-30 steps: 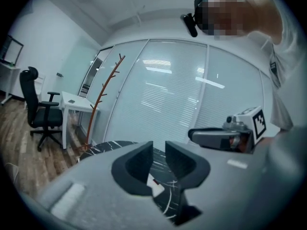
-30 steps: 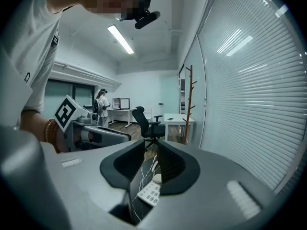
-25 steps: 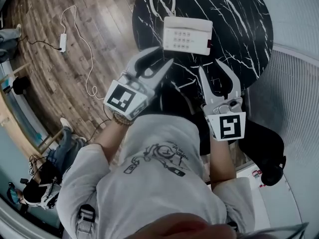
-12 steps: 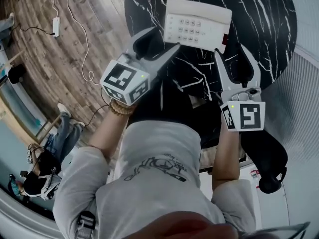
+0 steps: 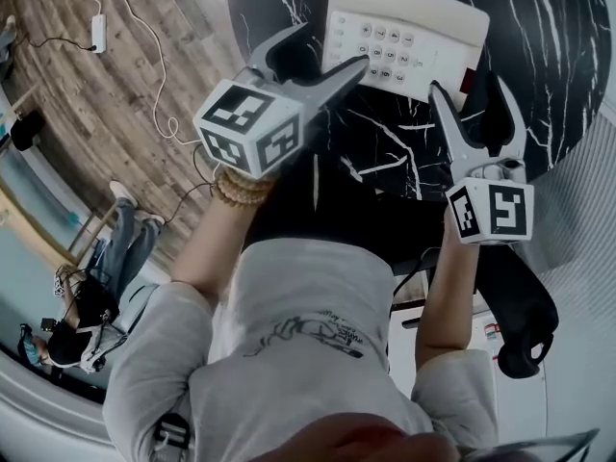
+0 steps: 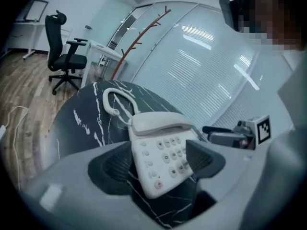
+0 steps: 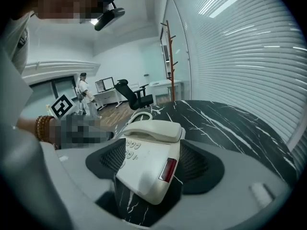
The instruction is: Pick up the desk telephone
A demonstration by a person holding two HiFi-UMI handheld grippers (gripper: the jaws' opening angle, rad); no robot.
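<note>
l gripper, r gripper dropped to phone | fingers opening, phone corners between | table edge near

Head view: both arms reach forward and down. The left forearm wears a beaded bracelet at the wrist; the right forearm is bare. Each hand is hidden behind its gripper's marker cube.

Left gripper: tilted, jaws wide apart and opening. In the left gripper view a near corner of the desk telephone lies between the pads, ungripped.

Right gripper: jaws likewise apart and opening. In the right gripper view the telephone's other near corner sits between the pads, not clamped.
</note>
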